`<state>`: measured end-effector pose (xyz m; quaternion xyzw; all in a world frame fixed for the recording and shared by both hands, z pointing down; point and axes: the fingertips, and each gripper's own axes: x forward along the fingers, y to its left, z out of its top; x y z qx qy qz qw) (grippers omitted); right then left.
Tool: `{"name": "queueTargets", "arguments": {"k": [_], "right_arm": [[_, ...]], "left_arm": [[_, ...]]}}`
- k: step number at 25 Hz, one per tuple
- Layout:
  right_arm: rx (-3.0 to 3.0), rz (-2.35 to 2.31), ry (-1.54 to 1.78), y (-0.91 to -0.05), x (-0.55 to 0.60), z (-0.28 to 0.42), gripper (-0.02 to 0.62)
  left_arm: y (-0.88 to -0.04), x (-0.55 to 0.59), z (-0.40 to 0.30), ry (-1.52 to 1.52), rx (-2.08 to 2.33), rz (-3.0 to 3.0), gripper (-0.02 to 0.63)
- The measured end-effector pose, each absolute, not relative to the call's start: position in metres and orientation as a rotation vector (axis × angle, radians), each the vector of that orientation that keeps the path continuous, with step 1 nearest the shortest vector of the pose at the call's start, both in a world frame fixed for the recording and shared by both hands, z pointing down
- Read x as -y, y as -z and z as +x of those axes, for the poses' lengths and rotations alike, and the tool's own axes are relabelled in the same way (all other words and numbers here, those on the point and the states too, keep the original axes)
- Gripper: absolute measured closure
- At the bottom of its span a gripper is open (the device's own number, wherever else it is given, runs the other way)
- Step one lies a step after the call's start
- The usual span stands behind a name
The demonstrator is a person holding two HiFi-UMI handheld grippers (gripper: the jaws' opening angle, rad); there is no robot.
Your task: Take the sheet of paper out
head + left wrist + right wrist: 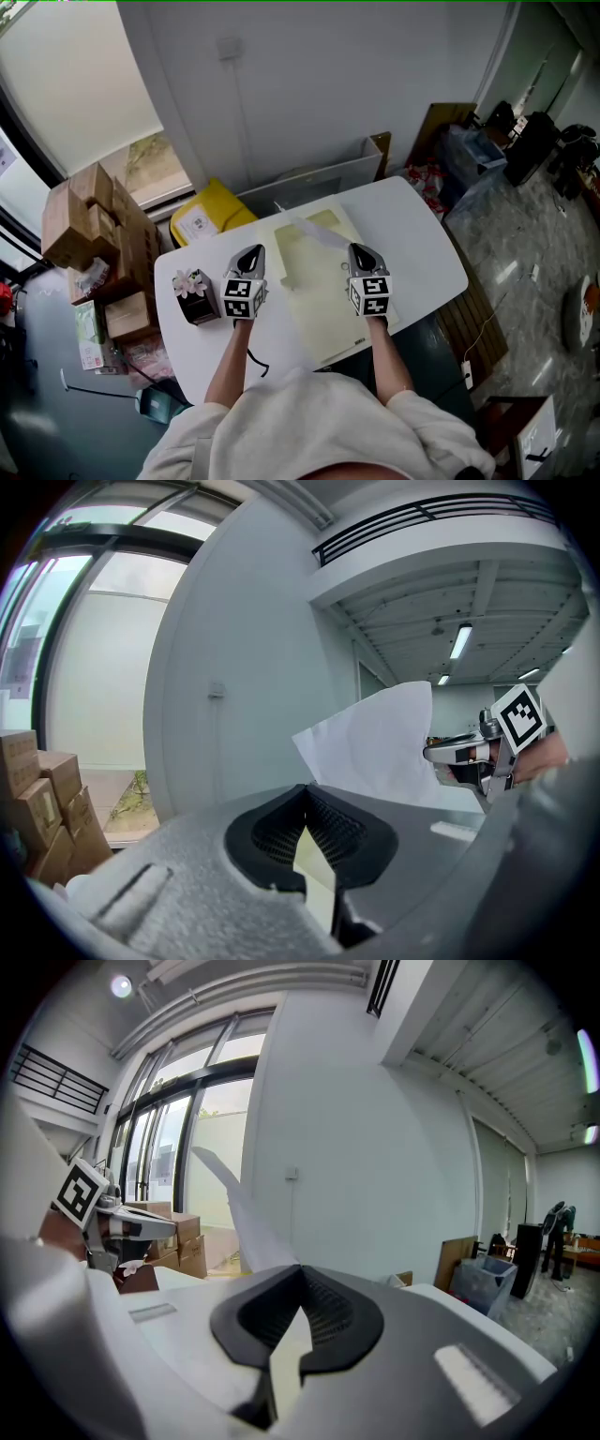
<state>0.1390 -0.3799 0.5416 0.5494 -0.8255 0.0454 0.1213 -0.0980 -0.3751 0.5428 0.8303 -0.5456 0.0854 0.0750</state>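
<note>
The white sheet of paper (314, 232) rises from the far end of the pale yellow plastic folder (323, 305) on the white worktop (422, 253), its long axis slanting from the right gripper (362, 250), whose jaws seem closed on its corner, toward the left gripper (250, 253), clamped on the folder's left edge.

No readable text in view.
Label (197, 223) on yellow bin (220, 202) too small to read; cubes (241, 298) on left hand-held gripper (249, 255) and right hand-held gripper (362, 253) show square marker patterns only.
</note>
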Motion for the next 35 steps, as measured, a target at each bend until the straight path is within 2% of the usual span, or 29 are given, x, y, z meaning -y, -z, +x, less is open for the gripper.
{"name": "queueTargets", "arguments": {"k": [35], "right_arm": [[2.415, 1.598, -0.120, -0.537, 0.396, 0.139, 0.592]], "left_arm": [[-0.547, 0.385, -0.099, -0.276, 1.636, 2.481, 0.601]]}}
